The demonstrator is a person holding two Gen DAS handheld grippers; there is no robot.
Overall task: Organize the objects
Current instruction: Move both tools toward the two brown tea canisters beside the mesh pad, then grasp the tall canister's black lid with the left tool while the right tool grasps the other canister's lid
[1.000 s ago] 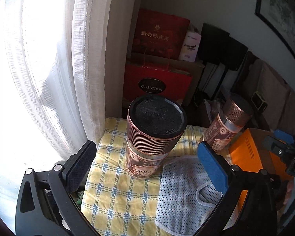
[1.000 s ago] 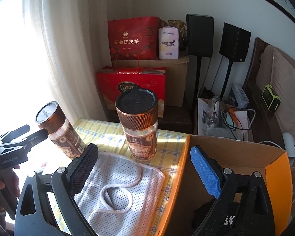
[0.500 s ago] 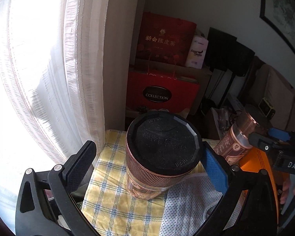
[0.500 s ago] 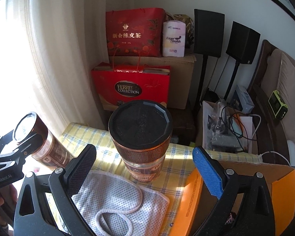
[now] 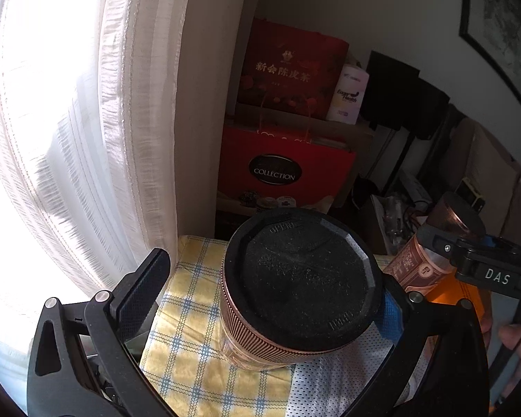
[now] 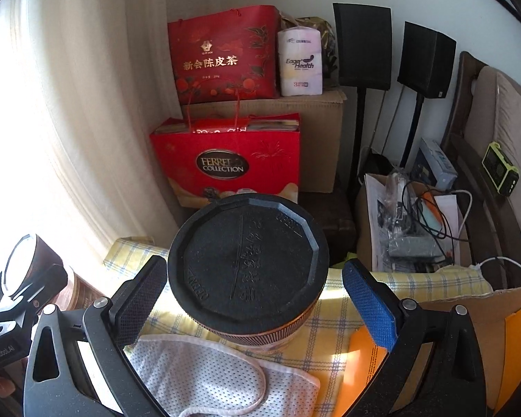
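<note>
From the left wrist, the left gripper (image 5: 260, 299) straddled a copper canister (image 5: 295, 288) standing on the checked cloth (image 5: 191, 365), jaws apart. From the right wrist, the right gripper (image 6: 250, 299) likewise flanked a second canister (image 6: 248, 271), jaws spread, perhaps just short of touching its black lid.

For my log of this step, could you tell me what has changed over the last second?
Both grippers have closed in. The left gripper now has its open jaws straddling the left canister; the right gripper likewise straddles the right canister. Neither is clamped yet. Both canisters, the mesh bib and the checked cloth stayed put.
</note>
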